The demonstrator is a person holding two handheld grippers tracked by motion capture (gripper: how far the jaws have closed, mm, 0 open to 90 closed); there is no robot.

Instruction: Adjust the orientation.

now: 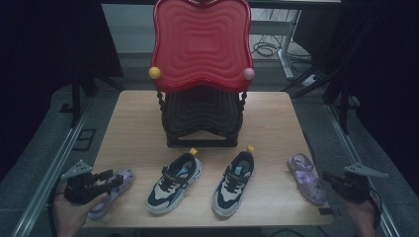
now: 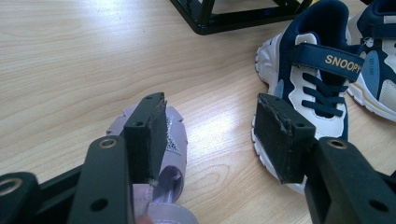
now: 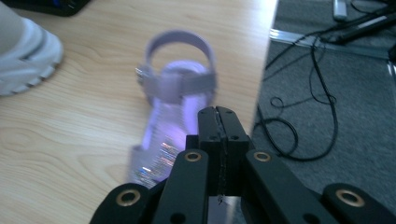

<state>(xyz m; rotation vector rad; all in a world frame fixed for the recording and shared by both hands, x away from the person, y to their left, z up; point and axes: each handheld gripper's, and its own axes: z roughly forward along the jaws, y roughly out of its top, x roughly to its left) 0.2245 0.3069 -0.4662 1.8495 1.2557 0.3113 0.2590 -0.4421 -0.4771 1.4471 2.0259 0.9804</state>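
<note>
My right gripper (image 3: 218, 114) has its jaws pressed flat together with nothing between them, and the right purple sandal (image 3: 175, 100) lies just beyond and to the left of their tips near the table (image 3: 70, 126) edge. My left gripper (image 2: 210, 135) stands wide open, its left pad over the left purple sandal (image 2: 175, 135), a navy sneaker (image 2: 313, 79) beside its right pad.

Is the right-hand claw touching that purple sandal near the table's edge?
Apart. In the right gripper view the shut fingers end short of the purple sandal, nothing between them.
</note>
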